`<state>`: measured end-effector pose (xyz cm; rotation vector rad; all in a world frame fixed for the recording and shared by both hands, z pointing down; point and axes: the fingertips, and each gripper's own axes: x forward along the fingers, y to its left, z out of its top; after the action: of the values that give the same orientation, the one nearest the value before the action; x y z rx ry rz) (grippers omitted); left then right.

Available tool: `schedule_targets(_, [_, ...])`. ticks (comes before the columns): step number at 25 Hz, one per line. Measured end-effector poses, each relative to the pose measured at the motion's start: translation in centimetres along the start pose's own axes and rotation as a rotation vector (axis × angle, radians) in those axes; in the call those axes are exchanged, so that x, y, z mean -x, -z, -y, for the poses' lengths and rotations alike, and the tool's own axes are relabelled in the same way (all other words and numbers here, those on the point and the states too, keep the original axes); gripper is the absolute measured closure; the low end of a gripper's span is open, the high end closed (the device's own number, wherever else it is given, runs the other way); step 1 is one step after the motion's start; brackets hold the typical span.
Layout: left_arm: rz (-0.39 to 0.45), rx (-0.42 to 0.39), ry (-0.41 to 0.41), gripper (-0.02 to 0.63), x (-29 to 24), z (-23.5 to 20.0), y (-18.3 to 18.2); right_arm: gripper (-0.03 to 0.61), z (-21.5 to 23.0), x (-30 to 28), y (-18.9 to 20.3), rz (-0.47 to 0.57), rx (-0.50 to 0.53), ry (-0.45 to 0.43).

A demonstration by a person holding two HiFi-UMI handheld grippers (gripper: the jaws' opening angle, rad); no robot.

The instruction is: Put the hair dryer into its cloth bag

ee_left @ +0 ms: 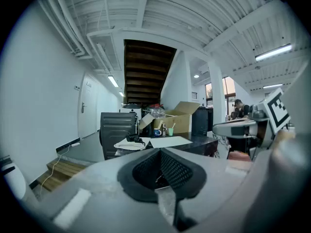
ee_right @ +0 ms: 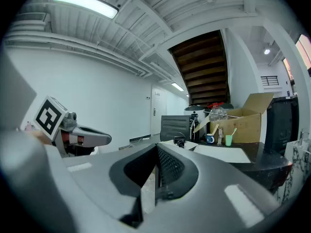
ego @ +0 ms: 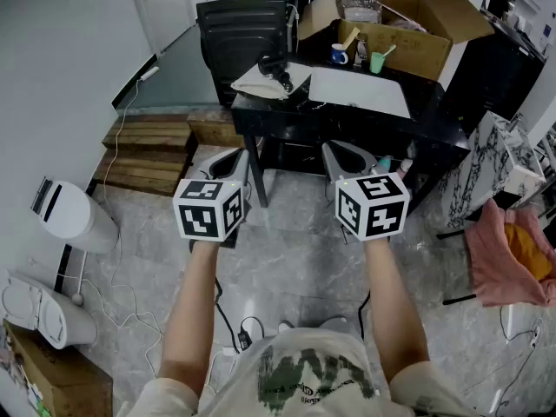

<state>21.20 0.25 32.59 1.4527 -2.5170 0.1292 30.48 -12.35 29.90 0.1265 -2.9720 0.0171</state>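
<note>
A black hair dryer lies on a pale cloth bag at the left end of a black table, far ahead of both grippers. My left gripper and right gripper are held side by side over the floor, short of the table, both shut with nothing between their jaws. In the left gripper view the hair dryer rests on the bag beyond the shut jaws of the left gripper. The right gripper view shows the hair dryer past the right gripper.
A white sheet, a mug and a green cup sit on the table beside an open cardboard box. A black chair stands behind. Wooden pallets, a white appliance and cables lie on the floor.
</note>
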Motion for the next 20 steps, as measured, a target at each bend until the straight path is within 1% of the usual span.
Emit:
schedule_targets(5, [-0.001, -0.007, 0.001, 0.609, 0.3, -0.7, 0.2, 0.578, -0.6, -0.3, 0.4, -0.007, -0.003, 0.001])
schedule_targets(12, [0.015, -0.005, 0.005, 0.609, -0.4, -1.3, -0.2, 0.54, -0.5, -1.3, 0.8, -0.022, -0.013, -0.003])
schedule_targets(14, [0.02, -0.003, 0.011, 0.604, -0.8, -1.3, -0.2, 0.514, -0.2, -1.7, 1.0, -0.026, -0.016, -0.006])
schedule_targets(16, [0.02, -0.004, 0.015, 0.568, -1.5, -1.4, -0.1, 0.486, 0.1, -2.3, 1.1, -0.031, -0.025, -0.011])
schedule_targets(20, [0.018, -0.005, 0.001, 0.543, -3.0, -2.5, -0.3, 0.445, 1.0, -4.1, 1.1, -0.031, -0.036, -0.025])
